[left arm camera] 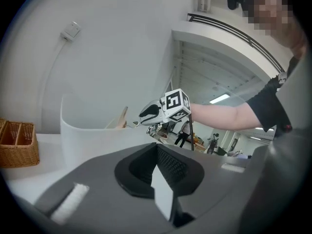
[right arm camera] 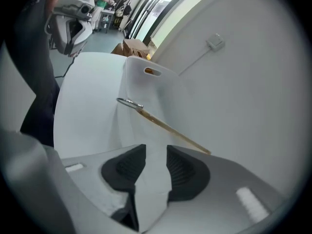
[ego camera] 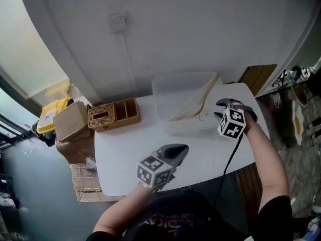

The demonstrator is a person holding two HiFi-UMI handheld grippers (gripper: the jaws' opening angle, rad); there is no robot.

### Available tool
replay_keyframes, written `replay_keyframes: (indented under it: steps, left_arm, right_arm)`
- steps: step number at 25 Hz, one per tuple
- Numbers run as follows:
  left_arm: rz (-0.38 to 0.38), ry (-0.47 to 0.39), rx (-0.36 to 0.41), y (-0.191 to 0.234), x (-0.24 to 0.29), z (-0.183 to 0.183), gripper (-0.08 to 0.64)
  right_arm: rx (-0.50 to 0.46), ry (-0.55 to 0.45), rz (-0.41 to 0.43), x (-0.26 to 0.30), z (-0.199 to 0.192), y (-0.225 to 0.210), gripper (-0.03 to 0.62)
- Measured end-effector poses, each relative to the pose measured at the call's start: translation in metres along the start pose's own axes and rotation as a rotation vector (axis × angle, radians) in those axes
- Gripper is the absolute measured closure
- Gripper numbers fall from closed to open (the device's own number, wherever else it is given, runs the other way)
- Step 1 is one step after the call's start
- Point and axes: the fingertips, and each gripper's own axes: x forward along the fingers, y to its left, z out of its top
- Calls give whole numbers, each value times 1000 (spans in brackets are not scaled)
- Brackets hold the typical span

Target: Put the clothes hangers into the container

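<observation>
A translucent white container point(ego camera: 173, 92) stands at the back of the white table point(ego camera: 125, 154). One wooden clothes hanger point(ego camera: 196, 102) leans inside it, its metal hook point(ego camera: 203, 117) over the near right rim. My right gripper point(ego camera: 224, 109) hovers just right of that hook, open, with nothing between its pads. In the right gripper view the hanger point(right arm camera: 163, 125) and container point(right arm camera: 141, 84) lie just beyond the right gripper point(right arm camera: 156, 155). My left gripper point(ego camera: 176, 151) rests low over the table's front, shut and empty. The left gripper view shows the left gripper point(left arm camera: 156, 152), the container point(left arm camera: 97, 135) and the right gripper point(left arm camera: 148, 112).
A wicker basket point(ego camera: 114, 114) with compartments sits at the table's back left. Cardboard boxes point(ego camera: 72, 122) and a yellow bin point(ego camera: 50, 115) stand on the floor to the left. A black cable point(ego camera: 228, 162) hangs from the right gripper over the table's front edge.
</observation>
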Motion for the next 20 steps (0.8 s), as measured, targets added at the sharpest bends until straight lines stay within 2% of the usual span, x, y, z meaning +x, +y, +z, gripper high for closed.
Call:
replay_keyframes:
  steps: [2,4,5,15,20]
  left_arm:
    - [-16,6,8,-6,0,0,555]
    - [-33,12,18,-12,-1,-1,555]
    - [-40,14,23,-15,-3,-2,555]
    - [-106,33,49,-41,-24,-15,555]
    - [-134,52,57,-51,-43,-29,555]
  right_arm:
    - [51,-30,-27,-11,2,3,487]
    - [108,-58,-56,-22,4,6,577]
    - [141,-75,-64,-28,5,9,589]
    - [479,-221,-72,-72,41,61,591]
    - [681,-291,-66,-86,59,100,591]
